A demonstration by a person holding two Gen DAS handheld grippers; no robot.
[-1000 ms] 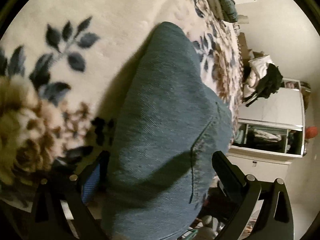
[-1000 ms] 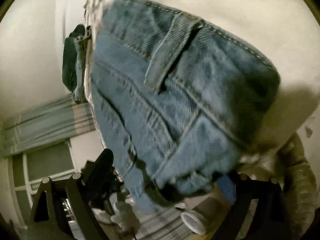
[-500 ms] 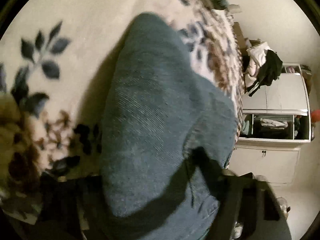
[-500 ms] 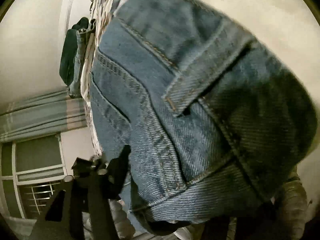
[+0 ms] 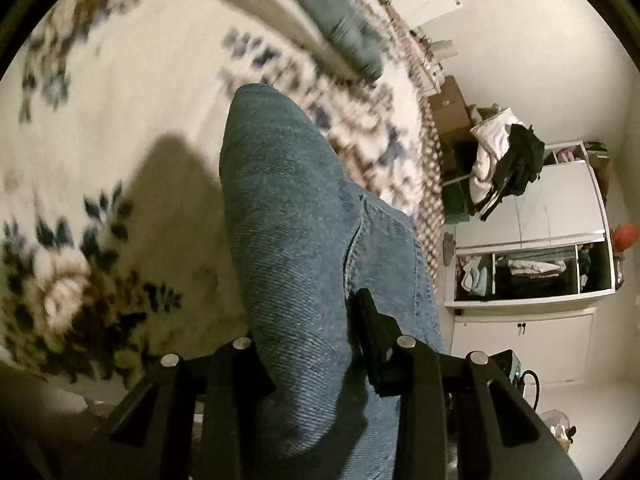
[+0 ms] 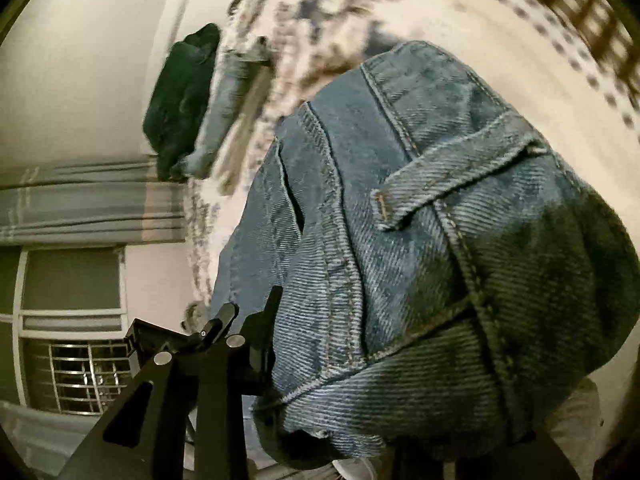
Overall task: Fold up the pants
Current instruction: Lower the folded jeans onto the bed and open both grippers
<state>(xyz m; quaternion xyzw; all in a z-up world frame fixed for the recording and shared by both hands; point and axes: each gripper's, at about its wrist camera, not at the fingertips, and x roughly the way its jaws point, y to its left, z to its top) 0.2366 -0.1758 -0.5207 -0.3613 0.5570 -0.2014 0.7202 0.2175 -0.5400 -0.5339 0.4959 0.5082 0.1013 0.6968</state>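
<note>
Pinching jeans (image 5: 304, 216): left gripper (image 5: 312, 344), right gripper (image 6: 360, 364) (right finger hidden), above floral blanket (image 5: 120, 92).

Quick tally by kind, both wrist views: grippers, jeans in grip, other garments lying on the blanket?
Hand-held grippers: 2, left hand-held gripper, right hand-held gripper
Held jeans: 1
Other garments: 2, dark green garment, folded denim
Floral blanket: 1
Total: 6

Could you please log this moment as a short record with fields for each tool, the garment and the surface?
left tool: shut on jeans, leg fabric bunched between the fingers
right tool: shut on jeans, at the waistband end, belt loop showing
jeans: blue denim, raised above the blanket
blanket: cream with a floral print
background: white cabinet, clothes piled on top
</note>
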